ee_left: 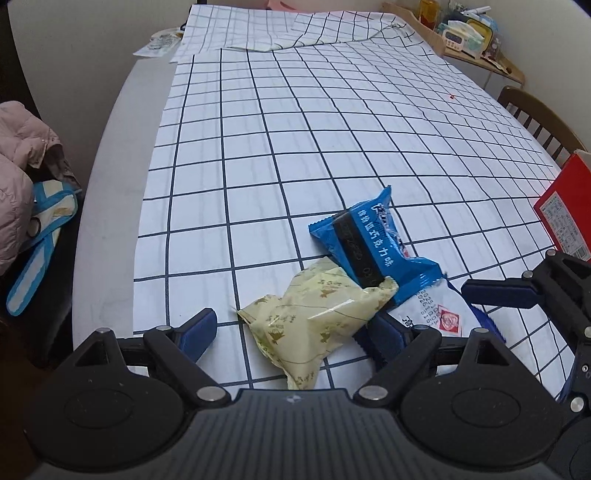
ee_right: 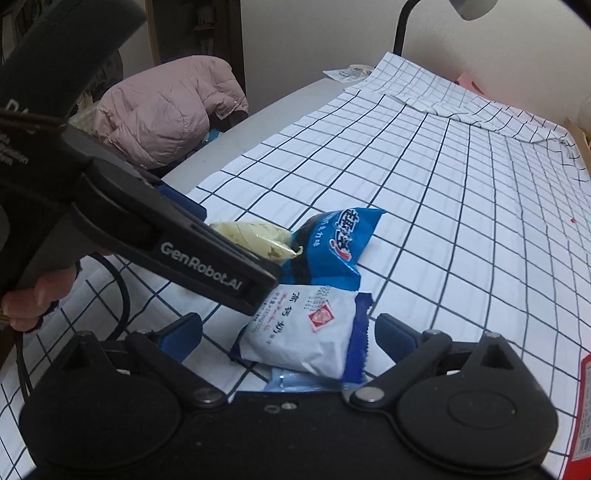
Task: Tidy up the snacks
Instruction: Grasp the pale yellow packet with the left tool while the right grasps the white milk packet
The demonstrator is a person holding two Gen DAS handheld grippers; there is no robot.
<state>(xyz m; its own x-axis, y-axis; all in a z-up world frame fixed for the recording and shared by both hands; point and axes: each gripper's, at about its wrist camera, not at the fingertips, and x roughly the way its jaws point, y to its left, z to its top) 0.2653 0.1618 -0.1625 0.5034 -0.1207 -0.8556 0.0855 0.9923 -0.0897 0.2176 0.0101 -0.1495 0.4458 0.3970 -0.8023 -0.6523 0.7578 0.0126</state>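
Three snack packets lie bunched on the checked tablecloth [ee_left: 295,129]. A pale yellow-green packet [ee_left: 314,314] sits between the fingers of my left gripper [ee_left: 291,330], which is open with both pads clear of it. Behind it lies a blue packet [ee_left: 365,236] with a dark strip. A white and blue packet [ee_right: 310,332] lies between the fingers of my right gripper [ee_right: 290,332], also open and not touching it. In the right wrist view the left gripper's finger [ee_right: 221,273] crosses over the yellow-green packet [ee_right: 255,236] and blue packet [ee_right: 332,243].
A red box [ee_left: 565,210] stands at the right edge of the cloth. A pink jacket [ee_right: 166,107] and a blue-striped bag [ee_left: 40,240] sit off the table's left side. A wooden chair [ee_left: 535,118] and a cluttered shelf [ee_left: 469,33] are far right. A hand [ee_right: 22,302] holds the left gripper.
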